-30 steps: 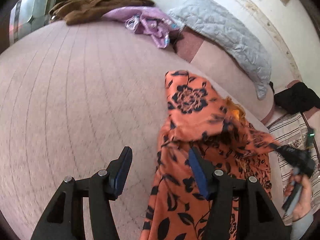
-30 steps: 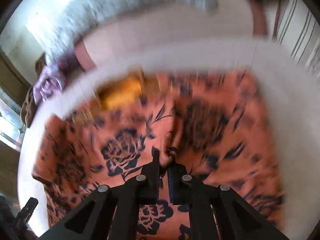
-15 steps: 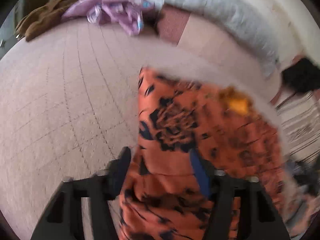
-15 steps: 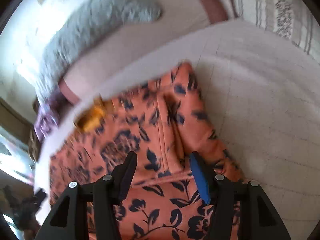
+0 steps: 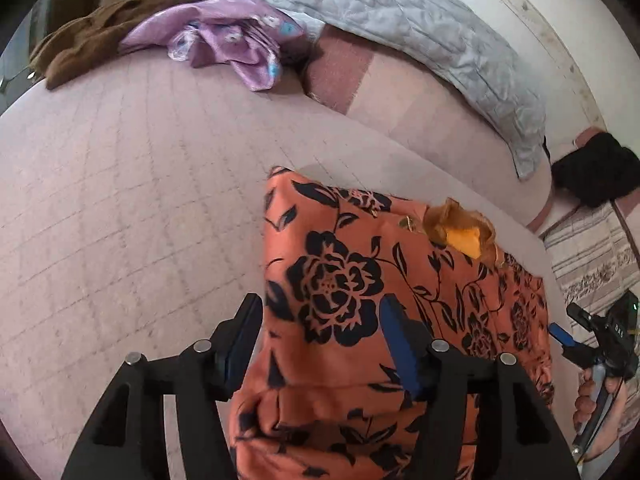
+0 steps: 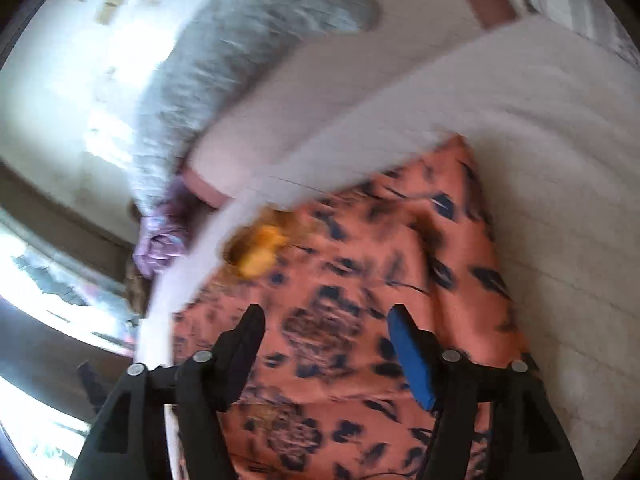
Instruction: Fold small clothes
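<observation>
While garment [image 5: 360, 288] lies flat | pink quilted bed [image 5: 140, 200] | grey pillow [image 5: 420, 40]

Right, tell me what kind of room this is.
Most likely a bedroom or a living room with floor seating: a wide pinkish quilted mattress cover fills the view, a grey quilted pillow leans along the wall, and loose clothes, a purple satin garment and an orange floral garment, lie on it.

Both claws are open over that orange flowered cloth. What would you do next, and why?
Probably lower the left gripper and pinch the near folded edge of the orange flowered garment, since its open jaws straddle it and the right gripper is also open.
</observation>
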`<move>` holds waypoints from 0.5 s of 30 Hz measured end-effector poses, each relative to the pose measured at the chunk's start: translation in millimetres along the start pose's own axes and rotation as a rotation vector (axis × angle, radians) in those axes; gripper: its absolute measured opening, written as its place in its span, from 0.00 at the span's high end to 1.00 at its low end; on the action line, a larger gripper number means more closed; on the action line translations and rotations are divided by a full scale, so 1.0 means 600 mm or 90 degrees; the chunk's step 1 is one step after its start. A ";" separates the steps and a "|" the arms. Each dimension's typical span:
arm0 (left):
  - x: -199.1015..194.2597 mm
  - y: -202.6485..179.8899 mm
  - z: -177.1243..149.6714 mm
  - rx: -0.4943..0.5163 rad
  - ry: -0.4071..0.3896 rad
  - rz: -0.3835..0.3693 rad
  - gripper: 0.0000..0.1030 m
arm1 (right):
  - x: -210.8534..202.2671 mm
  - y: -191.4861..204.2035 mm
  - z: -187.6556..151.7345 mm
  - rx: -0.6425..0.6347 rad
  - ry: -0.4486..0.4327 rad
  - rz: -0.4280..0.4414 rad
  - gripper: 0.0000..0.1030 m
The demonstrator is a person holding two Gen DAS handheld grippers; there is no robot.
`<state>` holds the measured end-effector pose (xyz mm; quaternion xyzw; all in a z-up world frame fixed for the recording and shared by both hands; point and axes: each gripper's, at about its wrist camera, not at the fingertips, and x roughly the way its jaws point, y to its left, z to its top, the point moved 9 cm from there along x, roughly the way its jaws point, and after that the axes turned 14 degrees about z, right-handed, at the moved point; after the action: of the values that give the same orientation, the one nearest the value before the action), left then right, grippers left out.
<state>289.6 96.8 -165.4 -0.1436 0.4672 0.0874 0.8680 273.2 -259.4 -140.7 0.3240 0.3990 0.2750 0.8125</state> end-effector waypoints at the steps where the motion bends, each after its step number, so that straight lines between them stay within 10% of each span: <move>1: 0.016 0.000 -0.005 0.013 0.019 0.014 0.63 | 0.016 0.000 0.000 0.003 0.019 0.013 0.27; 2: 0.036 0.008 -0.011 0.023 0.044 0.054 0.88 | 0.032 -0.016 -0.010 0.008 0.047 -0.009 0.27; 7: 0.018 0.013 0.012 0.006 -0.012 0.027 0.87 | 0.042 -0.030 0.004 -0.004 0.043 -0.030 0.31; 9: 0.041 0.013 0.008 -0.002 0.016 0.027 0.64 | 0.035 -0.019 0.023 -0.023 0.016 -0.011 0.28; 12: 0.062 0.016 0.000 -0.001 0.036 0.032 0.69 | 0.062 -0.097 0.023 0.041 0.049 -0.074 0.28; 15: 0.024 0.024 0.003 0.002 0.022 0.031 0.71 | 0.039 -0.089 0.030 0.074 -0.004 -0.018 0.28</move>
<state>294.7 111.2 -179.0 -0.1321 0.4856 0.1055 0.8577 310.5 -282.6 -182.6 0.3656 0.4167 0.2387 0.7973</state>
